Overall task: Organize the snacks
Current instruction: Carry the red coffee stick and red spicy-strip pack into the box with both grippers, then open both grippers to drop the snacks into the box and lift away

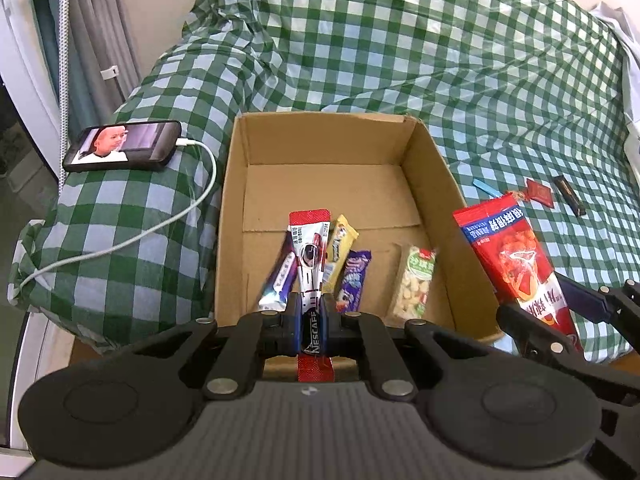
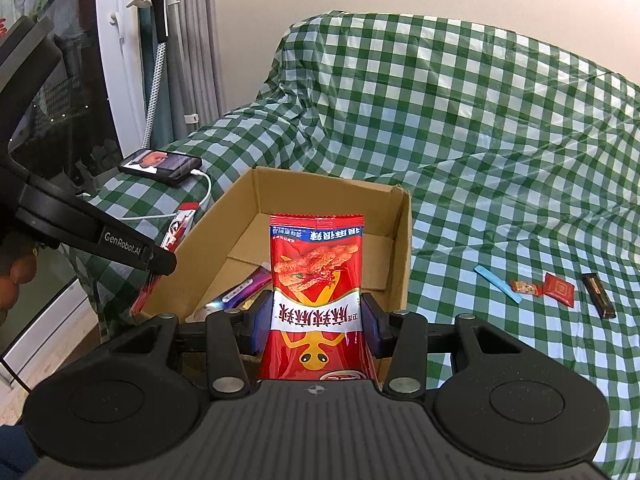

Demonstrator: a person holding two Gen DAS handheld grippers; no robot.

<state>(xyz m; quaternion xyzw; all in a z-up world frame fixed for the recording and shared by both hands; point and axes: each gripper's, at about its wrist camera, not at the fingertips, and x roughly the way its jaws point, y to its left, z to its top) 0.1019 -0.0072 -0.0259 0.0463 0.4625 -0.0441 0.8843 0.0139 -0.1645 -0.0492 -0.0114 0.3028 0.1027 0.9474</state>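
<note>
Left gripper jaws pinch a glossy Nescafé stick over the corrugated cardboard box; right gripper jaws clamp a crinkled red snack bag.

The coffee stick's lower end is hidden behind the left tongs. The red snack bag covers most of the box floor, and small wrappers (labels too small to read) lie blurred.

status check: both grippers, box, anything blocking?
Left gripper shut on Nescafe stick, over cardboard box. Right gripper shut on red snack bag at box's near edge. Nothing blocking; loose snacks remain on checkered cloth.
</note>
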